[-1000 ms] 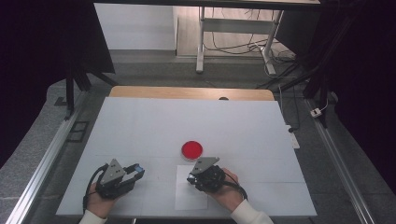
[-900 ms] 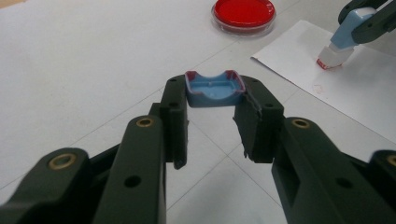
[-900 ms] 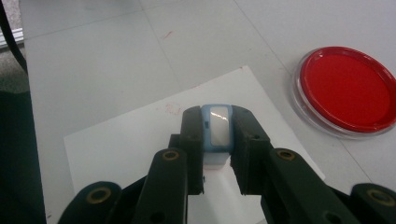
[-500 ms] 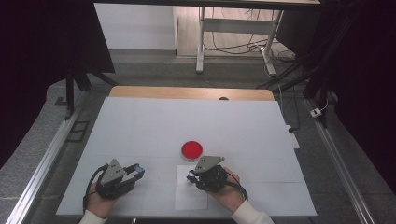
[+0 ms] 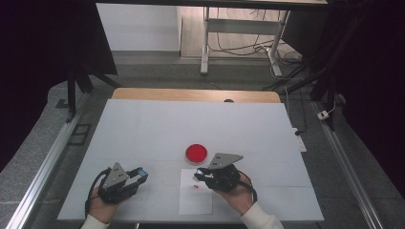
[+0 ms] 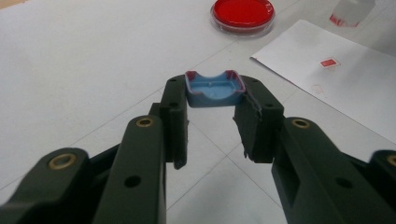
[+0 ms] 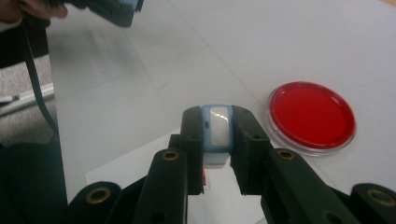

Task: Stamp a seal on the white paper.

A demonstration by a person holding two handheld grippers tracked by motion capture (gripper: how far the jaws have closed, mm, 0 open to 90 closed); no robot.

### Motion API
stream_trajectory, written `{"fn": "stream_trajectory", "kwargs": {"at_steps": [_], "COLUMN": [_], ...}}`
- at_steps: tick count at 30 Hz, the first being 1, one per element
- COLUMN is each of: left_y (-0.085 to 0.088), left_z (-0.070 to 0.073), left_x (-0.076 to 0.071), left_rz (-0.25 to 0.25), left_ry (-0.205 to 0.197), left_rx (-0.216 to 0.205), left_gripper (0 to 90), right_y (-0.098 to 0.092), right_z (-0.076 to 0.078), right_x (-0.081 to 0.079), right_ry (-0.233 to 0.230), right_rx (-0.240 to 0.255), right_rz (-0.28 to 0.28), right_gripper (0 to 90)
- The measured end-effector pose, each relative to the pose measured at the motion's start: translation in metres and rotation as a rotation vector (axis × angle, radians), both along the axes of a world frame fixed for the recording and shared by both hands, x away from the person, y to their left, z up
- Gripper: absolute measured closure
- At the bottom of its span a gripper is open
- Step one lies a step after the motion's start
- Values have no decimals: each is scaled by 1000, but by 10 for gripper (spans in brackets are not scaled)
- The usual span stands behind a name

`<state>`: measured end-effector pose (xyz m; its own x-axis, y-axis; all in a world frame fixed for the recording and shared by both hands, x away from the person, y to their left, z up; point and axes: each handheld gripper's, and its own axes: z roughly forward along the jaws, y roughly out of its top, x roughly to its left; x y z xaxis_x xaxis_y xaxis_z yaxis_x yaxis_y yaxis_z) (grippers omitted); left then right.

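White table point(image 5: 143, 124), grey floor point(image 5: 157, 64), dark surroundings.

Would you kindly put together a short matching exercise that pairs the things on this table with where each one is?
Things:
1. red dish
2. blue cap
3. small stamp
4. sheet of paper

Places:
A. flat on the table, under the right claw
B. clamped in the left claw
C. on the table beyond the paper
D. clamped in the right claw

Pairs: 1-C, 2-B, 3-D, 4-A
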<state>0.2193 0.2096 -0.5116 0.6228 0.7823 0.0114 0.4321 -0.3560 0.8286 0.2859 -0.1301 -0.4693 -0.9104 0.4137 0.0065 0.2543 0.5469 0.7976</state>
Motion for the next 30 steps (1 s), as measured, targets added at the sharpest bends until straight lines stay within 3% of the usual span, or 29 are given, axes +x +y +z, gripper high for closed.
{"fn": "stream_trajectory", "kwargs": {"at_steps": [9, 16, 30], "left_y": [-1, -2, -2], "left_z": [-1, -2, -2], "left_x": [1, 2, 3], "left_rz": [4, 0, -3], "left_ry": [3, 3, -2], "left_rx": [1, 3, 2], "left_gripper": [653, 653, 653], "right_y": [-19, -31, -39], "right_z": [10, 18, 25], "right_x": [7, 10, 10], "right_ry": [-10, -32, -58], "right_rx": [115, 172, 194], "right_rz": [-62, -85, -93], "right_gripper": [747, 747, 747]}}
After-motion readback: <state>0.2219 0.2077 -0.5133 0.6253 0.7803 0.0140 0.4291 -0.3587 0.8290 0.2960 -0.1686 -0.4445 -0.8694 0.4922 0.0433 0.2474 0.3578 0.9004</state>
